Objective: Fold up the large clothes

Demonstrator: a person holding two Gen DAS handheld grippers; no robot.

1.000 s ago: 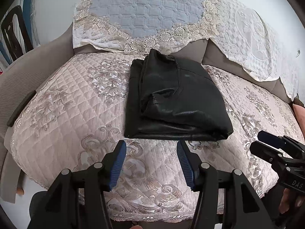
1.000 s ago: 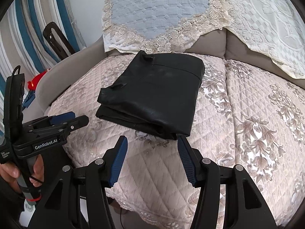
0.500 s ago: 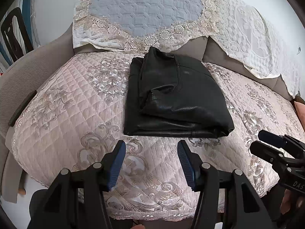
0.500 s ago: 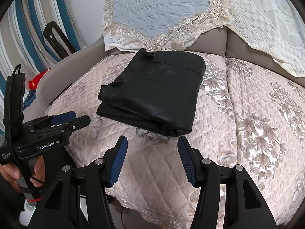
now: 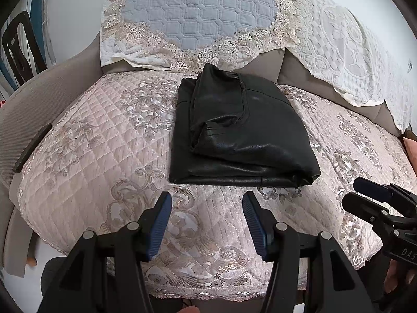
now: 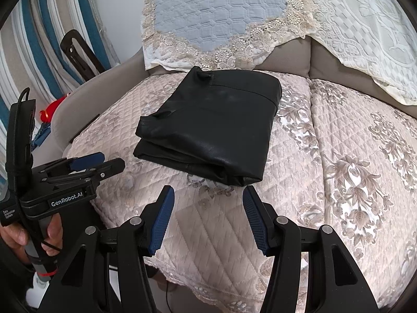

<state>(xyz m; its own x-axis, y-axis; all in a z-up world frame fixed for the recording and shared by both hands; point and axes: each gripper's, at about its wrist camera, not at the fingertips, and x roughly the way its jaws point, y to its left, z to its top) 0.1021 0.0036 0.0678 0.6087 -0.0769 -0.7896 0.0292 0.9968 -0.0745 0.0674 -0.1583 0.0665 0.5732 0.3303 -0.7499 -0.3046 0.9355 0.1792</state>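
A black leather-like garment [image 5: 242, 133] lies folded into a compact rectangle on the quilted sofa seat [image 5: 86, 140], close to the backrest. In the right wrist view the same folded garment [image 6: 216, 127] sits just beyond the fingers. My left gripper [image 5: 207, 203] hovers over the seat in front of the garment's near edge, open, with nothing between its blue pads. My right gripper [image 6: 208, 198] is also open and empty, short of the garment's near corner. Each gripper shows in the other's view: the right gripper [image 5: 365, 195] at the right edge, the left gripper [image 6: 100, 161] at the left, held by a hand [image 6: 31, 237].
A lace-trimmed blue cover [image 5: 198, 13] and a white lace cover [image 5: 346, 41] drape the backrest. The grey armrest [image 5: 28, 114] bounds the seat on the left. Striped fabric [image 6: 34, 41], a black frame [image 6: 78, 49] and a red object [image 6: 52, 109] stand beyond the armrest.
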